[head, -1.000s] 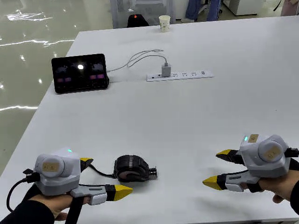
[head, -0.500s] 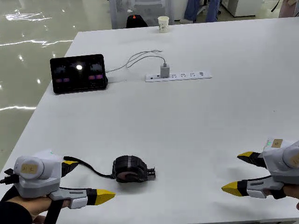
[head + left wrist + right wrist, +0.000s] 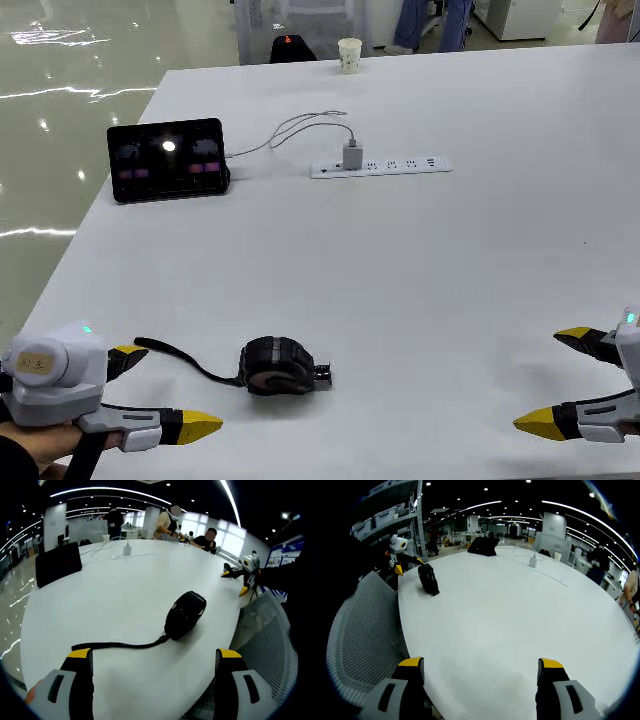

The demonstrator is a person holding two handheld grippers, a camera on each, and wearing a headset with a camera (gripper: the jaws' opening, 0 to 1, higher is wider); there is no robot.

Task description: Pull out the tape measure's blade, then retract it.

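1. Left gripper (image 3: 168, 386): jaws wide apart, holding nothing, at the near-left edge of the white bench (image 3: 420, 270).
2. Right gripper (image 3: 550, 380): jaws spread, empty, at the near-right edge.
3. Black tape measure (image 3: 275, 365): lies on the bench near the left gripper, well apart from the right. Its blade hook sits at the case mouth, and its wrist strap (image 3: 180, 357) trails towards the left gripper.

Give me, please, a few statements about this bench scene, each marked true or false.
1. The tape measure lies on the table, in neither gripper. True.
2. The left gripper is shut. False: its jaws stand open.
3. The blade is pulled far out. False: it is retracted.
4. A cup stands at the table's far edge. True.
5. The tablet lies right of the power strip. False: it lies left of it.
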